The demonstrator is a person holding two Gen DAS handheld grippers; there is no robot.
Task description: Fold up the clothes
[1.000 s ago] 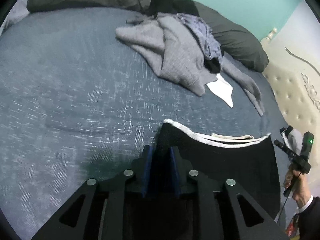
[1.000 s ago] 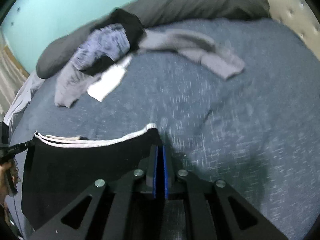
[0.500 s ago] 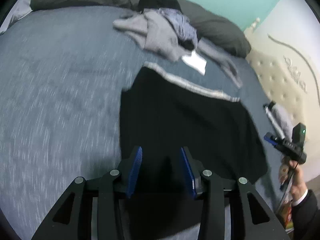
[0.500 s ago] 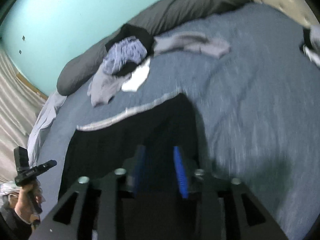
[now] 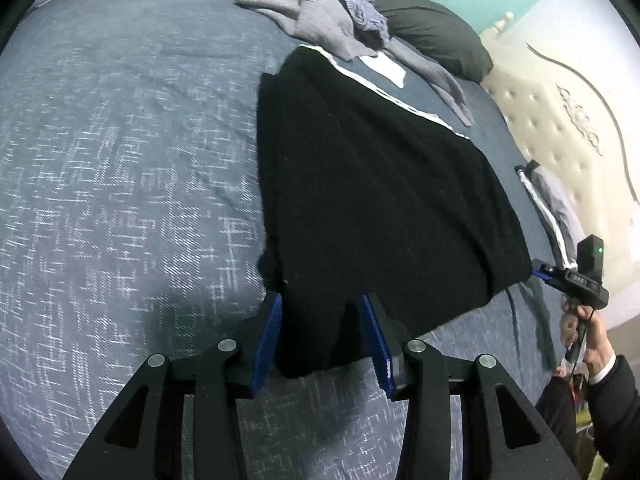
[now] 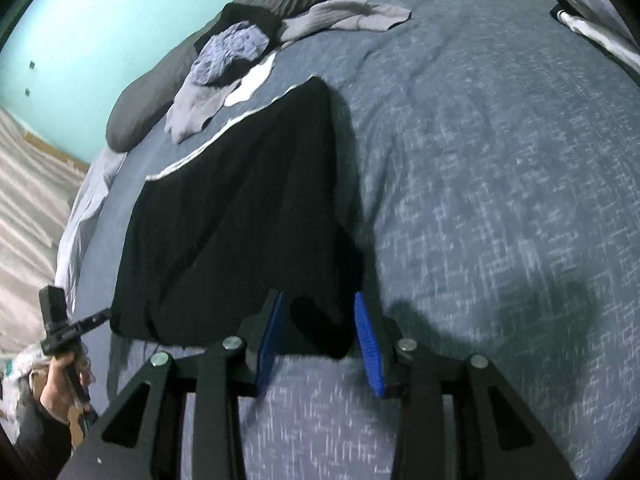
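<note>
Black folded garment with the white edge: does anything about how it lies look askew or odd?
Mostly flat, but the black garment with the white trim bunches into a small lump at its near corner, between the open right gripper pads. Its left side edge shows uneven layers.

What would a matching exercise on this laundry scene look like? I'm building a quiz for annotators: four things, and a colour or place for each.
Things:
1. folded garment
2. bedspread
3. wall
4. grey sweater

Descriptions:
A. turquoise
B. black with a white-trimmed far edge
C. in the heap by the pillows
D. blue-grey weave, under everything

Pairs: 1-B, 2-D, 3-A, 4-C
</note>
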